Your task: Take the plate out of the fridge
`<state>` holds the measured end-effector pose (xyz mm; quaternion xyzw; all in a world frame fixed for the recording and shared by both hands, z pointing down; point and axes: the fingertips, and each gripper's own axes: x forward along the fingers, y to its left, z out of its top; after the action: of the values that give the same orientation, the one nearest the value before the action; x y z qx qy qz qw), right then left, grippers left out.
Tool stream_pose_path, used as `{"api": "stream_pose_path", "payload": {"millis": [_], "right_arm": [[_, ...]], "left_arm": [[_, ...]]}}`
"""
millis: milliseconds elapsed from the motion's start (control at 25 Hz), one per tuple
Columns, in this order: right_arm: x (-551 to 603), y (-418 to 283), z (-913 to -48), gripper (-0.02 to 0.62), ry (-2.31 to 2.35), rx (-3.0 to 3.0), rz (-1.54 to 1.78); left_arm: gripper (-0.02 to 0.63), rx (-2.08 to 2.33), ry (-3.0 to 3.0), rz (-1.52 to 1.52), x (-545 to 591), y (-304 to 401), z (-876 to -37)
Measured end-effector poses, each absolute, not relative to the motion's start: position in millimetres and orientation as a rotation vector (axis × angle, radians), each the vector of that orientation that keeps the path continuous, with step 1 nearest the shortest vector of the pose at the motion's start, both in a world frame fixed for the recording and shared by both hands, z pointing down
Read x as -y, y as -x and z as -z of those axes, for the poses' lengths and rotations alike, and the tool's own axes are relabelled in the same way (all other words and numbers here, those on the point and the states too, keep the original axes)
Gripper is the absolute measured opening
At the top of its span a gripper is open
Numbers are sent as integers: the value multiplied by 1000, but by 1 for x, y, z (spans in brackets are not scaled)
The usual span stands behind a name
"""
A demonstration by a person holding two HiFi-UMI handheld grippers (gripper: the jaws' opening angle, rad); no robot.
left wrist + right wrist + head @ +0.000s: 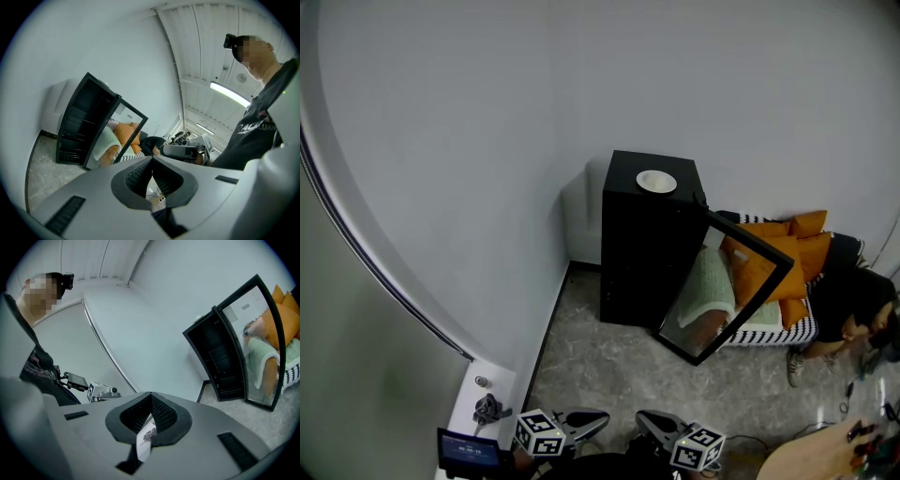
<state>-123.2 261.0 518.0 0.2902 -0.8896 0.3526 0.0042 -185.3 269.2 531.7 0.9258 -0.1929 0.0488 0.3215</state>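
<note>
A white plate (656,181) lies on top of a black fridge (642,244) that stands against the far wall. The fridge's glass door (731,291) hangs open to the right, and dark shelves show inside in the left gripper view (77,124) and the right gripper view (220,357). Both grippers are low at the near edge of the head view, far from the fridge. My left gripper (584,423) is shut, its tips meeting (152,158) with nothing between them. My right gripper (651,423) is shut too, its tips touching (151,393).
A striped sofa with orange cushions (787,253) stands right of the fridge, behind the open door. A person in dark clothes (853,300) sits at the right. A white stand with a small screen (469,450) is at lower left, and a wooden tabletop (825,455) at lower right.
</note>
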Motion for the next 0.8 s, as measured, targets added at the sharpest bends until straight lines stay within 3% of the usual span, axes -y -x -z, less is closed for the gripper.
{"api": "stream_pose_path", "payload": {"millis": [800], "right_arm": [[-257,120,-524,0,-903,2777,-1090]], "left_arm": [[6,508,-2421,-136,-260,187,-538]]}}
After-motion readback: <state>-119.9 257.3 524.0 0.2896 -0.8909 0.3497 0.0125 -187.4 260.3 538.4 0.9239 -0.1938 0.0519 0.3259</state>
